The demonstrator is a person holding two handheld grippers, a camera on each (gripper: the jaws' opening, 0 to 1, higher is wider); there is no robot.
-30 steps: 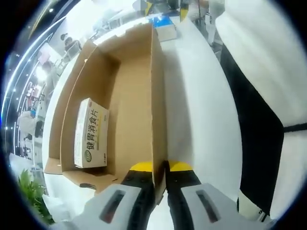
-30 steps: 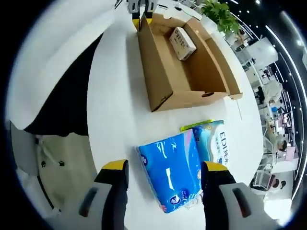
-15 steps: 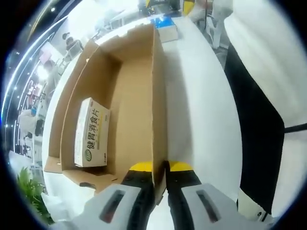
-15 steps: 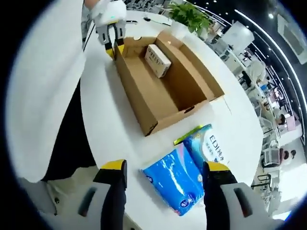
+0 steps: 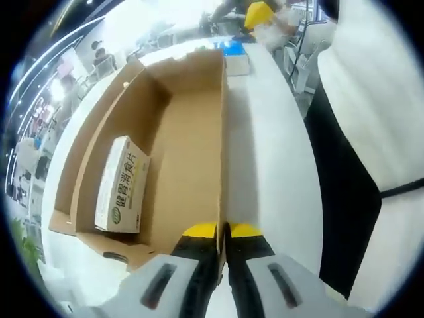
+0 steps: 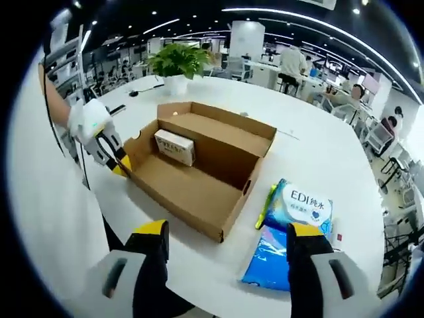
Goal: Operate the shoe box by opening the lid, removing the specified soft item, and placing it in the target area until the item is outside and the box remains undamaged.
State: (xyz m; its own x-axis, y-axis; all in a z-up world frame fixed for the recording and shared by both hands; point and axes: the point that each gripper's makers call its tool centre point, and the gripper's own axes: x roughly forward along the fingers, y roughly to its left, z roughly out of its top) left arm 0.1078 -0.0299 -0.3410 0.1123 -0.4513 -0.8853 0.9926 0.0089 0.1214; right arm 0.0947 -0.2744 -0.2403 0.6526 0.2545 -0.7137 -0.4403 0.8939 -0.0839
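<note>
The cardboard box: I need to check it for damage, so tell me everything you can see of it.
The cardboard box is a plain brown, shallow, open-topped corrugated tray lying flat on the white table. A small white carton lies inside near one end. The left gripper pinches its near side wall. The blue packs lie just outside its far end. No tears visible.

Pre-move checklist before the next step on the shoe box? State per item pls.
1. Left claw shut on the box wall: ok; seen from outside in the right gripper view too.
2. Shoe box open, lid out of the way: ok.
3. Blue soft pack out of the box, on the table: ok.
4. Right claw open and empty: ok.
5. Small carton left inside the box: ok if not the target; cannot tell.
6. Box undamaged: no tears seen; the pinched wall cannot tell.
</note>
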